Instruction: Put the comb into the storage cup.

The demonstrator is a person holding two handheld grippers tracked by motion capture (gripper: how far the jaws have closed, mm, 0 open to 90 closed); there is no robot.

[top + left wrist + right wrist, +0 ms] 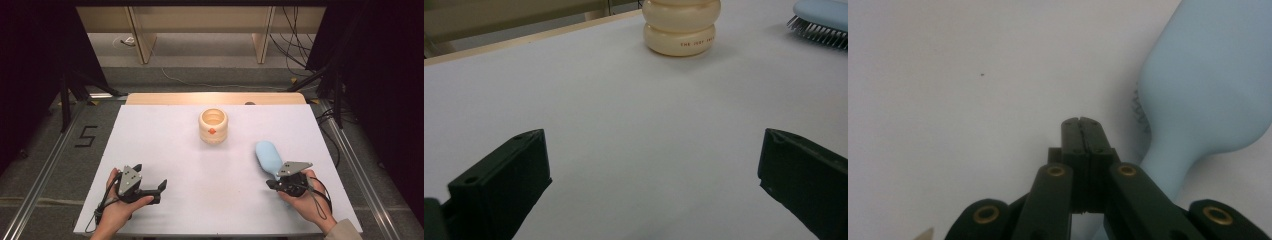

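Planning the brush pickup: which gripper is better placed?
Right. The right gripper sits beside the blue hairbrush handle, jaws shut and empty. The left gripper, jaws open, is across the table.

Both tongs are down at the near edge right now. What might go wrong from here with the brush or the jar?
1. The right tongs are shut and sit beside the light blue plastic hairbrush, not around its handle; pushing forward would likely shove it, not grip it.
2. The brush lies bristles down, so it may snag or skid on the white table.
3. The cream ribbed round jar stands alone and open-topped; the open left tongs could tip it if they arrive high.
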